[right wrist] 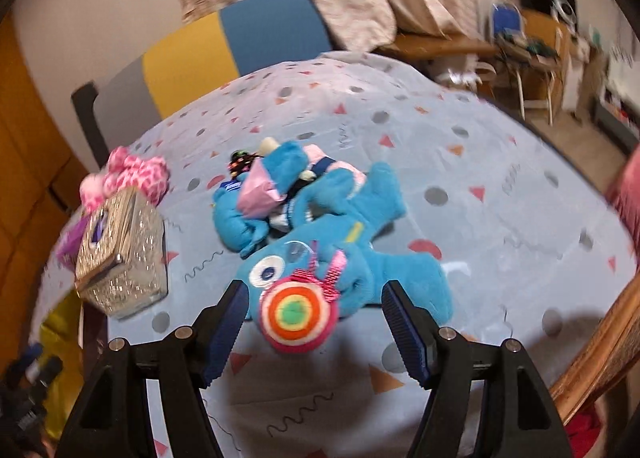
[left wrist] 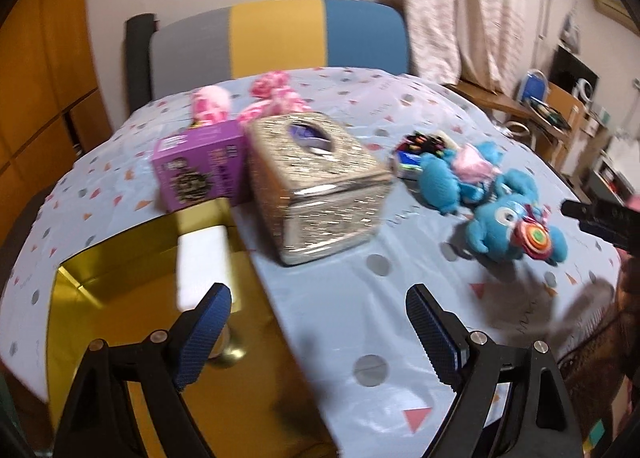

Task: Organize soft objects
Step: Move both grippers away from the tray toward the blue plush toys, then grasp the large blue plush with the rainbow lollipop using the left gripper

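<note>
A blue plush toy with a striped round nose lies on the patterned tablecloth; it also shows in the left wrist view. Behind it lies a second blue plush with pink parts. A pink plush lies behind the silver tissue box. My right gripper is open, its fingers on either side of the blue toy's nose, just above it. My left gripper is open and empty over the near table edge beside a gold box.
A purple carton stands left of the silver tissue box. A small multicoloured item lies behind the blue plushes. A grey, yellow and blue chair back stands beyond the table. Desks and clutter stand at the right.
</note>
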